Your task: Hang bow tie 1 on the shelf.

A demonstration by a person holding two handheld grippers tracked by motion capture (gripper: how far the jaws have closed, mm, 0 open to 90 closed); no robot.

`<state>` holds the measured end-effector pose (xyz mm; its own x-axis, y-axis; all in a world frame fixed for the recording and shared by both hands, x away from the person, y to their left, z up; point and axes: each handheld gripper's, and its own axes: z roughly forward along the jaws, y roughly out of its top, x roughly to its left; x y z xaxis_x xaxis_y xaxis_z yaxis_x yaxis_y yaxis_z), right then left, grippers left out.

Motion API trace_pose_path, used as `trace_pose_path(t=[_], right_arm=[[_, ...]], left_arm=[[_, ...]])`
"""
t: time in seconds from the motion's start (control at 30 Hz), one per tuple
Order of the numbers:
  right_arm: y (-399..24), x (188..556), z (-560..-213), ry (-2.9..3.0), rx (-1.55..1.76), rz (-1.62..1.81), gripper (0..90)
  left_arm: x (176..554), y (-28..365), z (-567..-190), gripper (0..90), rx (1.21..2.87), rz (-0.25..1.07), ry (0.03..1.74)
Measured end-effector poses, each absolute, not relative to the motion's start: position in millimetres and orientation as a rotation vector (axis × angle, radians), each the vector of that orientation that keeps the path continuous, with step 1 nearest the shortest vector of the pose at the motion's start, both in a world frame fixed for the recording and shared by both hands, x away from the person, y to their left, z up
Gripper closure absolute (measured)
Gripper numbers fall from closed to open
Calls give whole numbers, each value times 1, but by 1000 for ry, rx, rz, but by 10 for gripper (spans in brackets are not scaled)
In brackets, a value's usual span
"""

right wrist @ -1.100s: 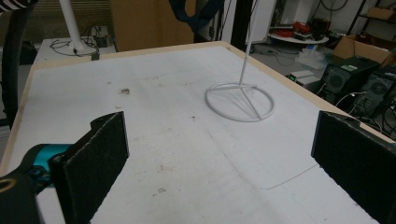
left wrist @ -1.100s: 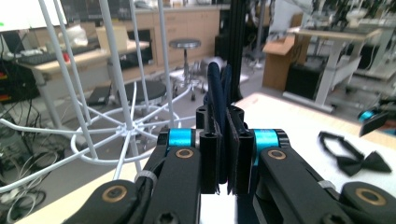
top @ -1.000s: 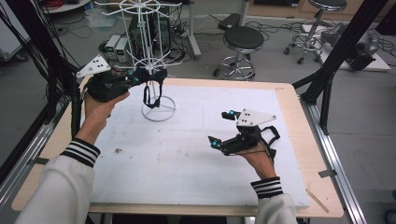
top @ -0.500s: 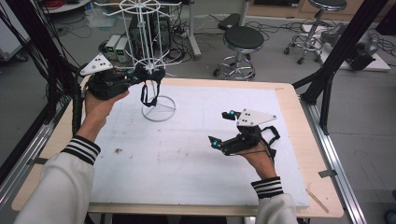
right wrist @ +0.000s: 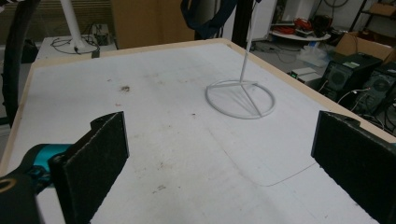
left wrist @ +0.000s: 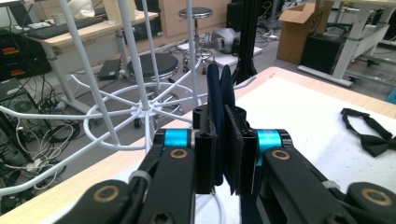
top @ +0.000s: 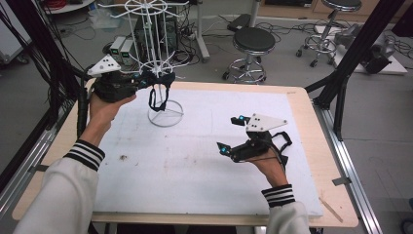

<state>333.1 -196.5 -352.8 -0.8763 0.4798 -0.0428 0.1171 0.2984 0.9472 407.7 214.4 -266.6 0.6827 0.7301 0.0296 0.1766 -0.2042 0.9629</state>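
High view, left gripper: left gripper (top: 155, 79) is held up at the white wire rack (top: 155, 44), jaws closed on a dark bow tie (top: 157, 92); jaws have just been opening slightly, with the fabric between them.
High view, bow tie: it hangs at the rack's lower ring, above the round base (top: 165, 113); its strap loop droops straight down, so the long axis runs vertical.
High view, right gripper: right gripper (top: 231, 134) hovers over the white table mat (top: 195, 161) well apart from the rack, jaws spread wide with nothing between them.
High view, count: one rack, one bow tie at the rack, two grippers, two hands with striped cuffs.

Left gripper view, grip: the two black pads (left wrist: 236, 149) press on a dark blue fold of the bow tie (left wrist: 218, 88), which stands upright out of the jaws and points away from the camera and upward.
Left gripper view, rack: the white ring and spokes (left wrist: 140, 112) lie just beside the fabric, to its left.
Left gripper view, count: a second black bow tie (left wrist: 369, 135) lies flat on the mat, far right, long axis running diagonally.

Right gripper view, jaws: the two pads (right wrist: 93, 158) stand far apart, empty, over the mat.
Right gripper view, rack: the round base (right wrist: 240, 99) and its thin pole lie ahead; dark fabric (right wrist: 205, 16) hangs at the top edge.
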Motion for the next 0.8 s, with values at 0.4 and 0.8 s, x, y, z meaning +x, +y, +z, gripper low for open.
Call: trace_pose_path(t=[0.4,0.8], right_arm=[[-196,333,-353,2258,535,1599,33],[-195,331,-352,2262,535,1599,33]], left_arm=[[410,212,-266,414,1703,641,813],[400,221,-261,139,1621,697,738]])
